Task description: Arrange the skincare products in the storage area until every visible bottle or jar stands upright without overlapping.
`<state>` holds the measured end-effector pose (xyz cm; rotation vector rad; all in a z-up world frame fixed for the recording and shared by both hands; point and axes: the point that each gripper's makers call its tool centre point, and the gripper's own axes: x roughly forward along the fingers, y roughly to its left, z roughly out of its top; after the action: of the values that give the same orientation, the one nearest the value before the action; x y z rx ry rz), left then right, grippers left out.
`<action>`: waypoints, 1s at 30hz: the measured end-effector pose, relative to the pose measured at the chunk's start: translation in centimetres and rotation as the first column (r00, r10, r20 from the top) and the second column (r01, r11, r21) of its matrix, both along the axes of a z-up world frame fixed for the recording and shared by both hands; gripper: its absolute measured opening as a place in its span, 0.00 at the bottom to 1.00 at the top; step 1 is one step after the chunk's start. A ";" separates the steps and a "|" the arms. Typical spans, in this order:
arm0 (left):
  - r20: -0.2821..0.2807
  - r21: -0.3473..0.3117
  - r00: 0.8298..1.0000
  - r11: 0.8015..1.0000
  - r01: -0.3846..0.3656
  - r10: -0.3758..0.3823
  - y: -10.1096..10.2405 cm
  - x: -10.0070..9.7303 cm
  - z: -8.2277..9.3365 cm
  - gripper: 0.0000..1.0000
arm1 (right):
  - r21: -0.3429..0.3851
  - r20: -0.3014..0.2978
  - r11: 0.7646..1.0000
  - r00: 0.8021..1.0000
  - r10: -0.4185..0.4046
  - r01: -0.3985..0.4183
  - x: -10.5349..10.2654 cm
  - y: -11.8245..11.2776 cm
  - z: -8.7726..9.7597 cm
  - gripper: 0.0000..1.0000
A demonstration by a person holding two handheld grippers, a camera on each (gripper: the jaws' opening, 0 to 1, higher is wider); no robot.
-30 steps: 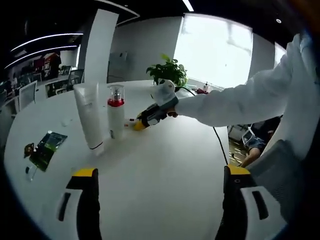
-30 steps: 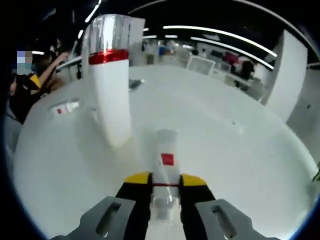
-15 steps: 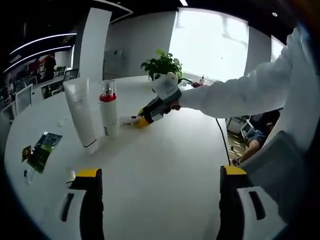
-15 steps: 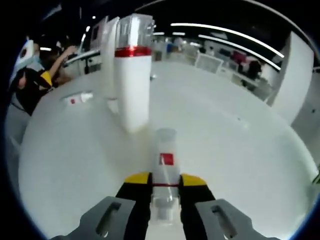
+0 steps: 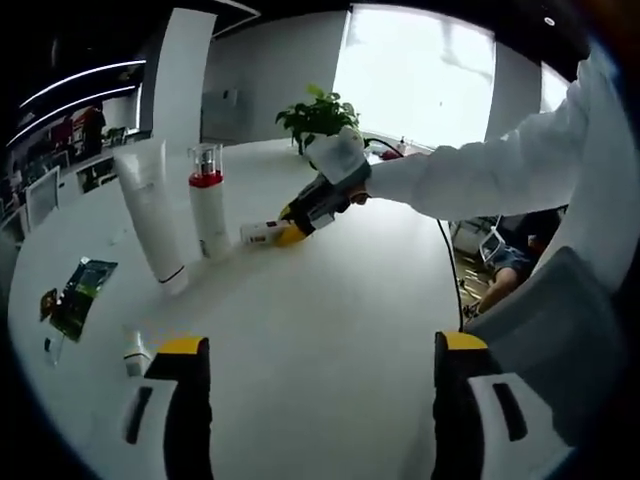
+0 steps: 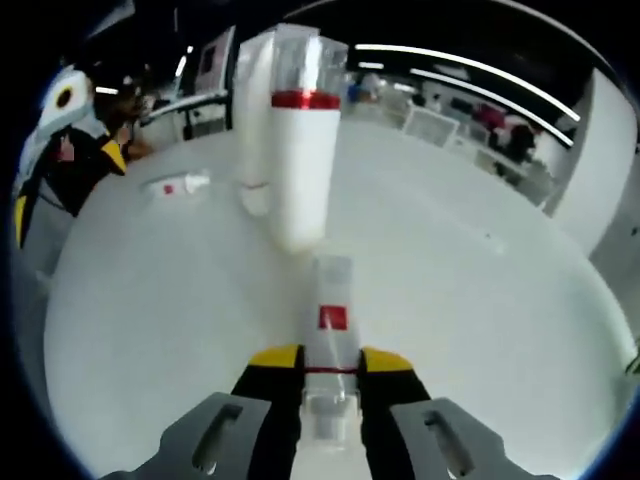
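White and bare, the surface (image 5: 330,330) lay under your left gripper (image 5: 315,400), whose jaws stood wide apart with nothing between them. Just left of its near jaw you had a small white tube (image 5: 134,352) lying on the surface, and beyond that a green sachet (image 5: 78,300) lying flat.

Farther out in the left gripper view, a tall white tube (image 5: 148,215) stood upright on its cap, and a white pump bottle (image 5: 208,210) with a red collar and clear cap stood upright just beside it; I could not tell whether the two touched. Near the pump bottle, your right gripper (image 5: 290,225) was closed on a small clear vial (image 5: 262,232) that lay horizontal, low over the surface. Your white sleeve (image 5: 500,180) reached in from the right, and a potted plant (image 5: 320,115) stood at the far edge.

In the right gripper view, the jaws were clamped on the vial (image 6: 331,325), red label showing, its free end pointing at the base of the pump bottle (image 6: 302,160) but apart from it. The tall tube (image 6: 254,120) stood behind that bottle. Another small tube (image 6: 180,185) lay on its side to the left.
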<state>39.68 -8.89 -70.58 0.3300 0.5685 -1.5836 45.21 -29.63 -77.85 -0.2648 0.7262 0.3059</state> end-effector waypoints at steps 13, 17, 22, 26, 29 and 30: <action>0.011 0.038 0.999 0.999 0.034 -0.034 0.0 -0.5 -0.8 0.84 | 0.007 -0.009 0.998 0.998 0.070 -0.070 -1.3 2.1 0.2 0.15; 0.013 0.046 0.999 0.998 0.043 -0.044 0.1 -0.6 -0.9 0.82 | 0.040 -0.019 0.997 0.997 0.073 -0.072 -1.1 1.9 -0.2 0.15; 0.018 0.050 0.998 0.997 0.059 -0.060 -0.2 -0.9 -0.8 0.80 | 0.013 -0.028 0.995 0.994 0.101 -0.101 -1.7 2.1 -0.2 0.15; 0.020 0.052 0.997 0.996 0.068 -0.069 -0.7 -0.9 -0.7 0.77 | 0.011 -0.037 0.992 0.991 0.127 -0.127 -2.2 2.6 -0.3 0.15; 0.021 0.054 0.995 0.994 0.093 -0.095 -1.2 -0.8 -1.0 0.74 | 0.006 -0.039 0.990 0.989 0.141 -0.141 -2.5 2.8 -0.3 0.15; 0.023 0.053 0.995 0.994 0.095 -0.096 -1.3 -0.7 -1.1 0.74 | 0.000 -0.039 0.989 0.988 0.146 -0.146 -2.5 2.8 -0.3 0.15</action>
<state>38.95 -10.18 -71.69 0.4218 0.5819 -1.6564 42.67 -26.84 -78.11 -0.3167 0.7474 0.4505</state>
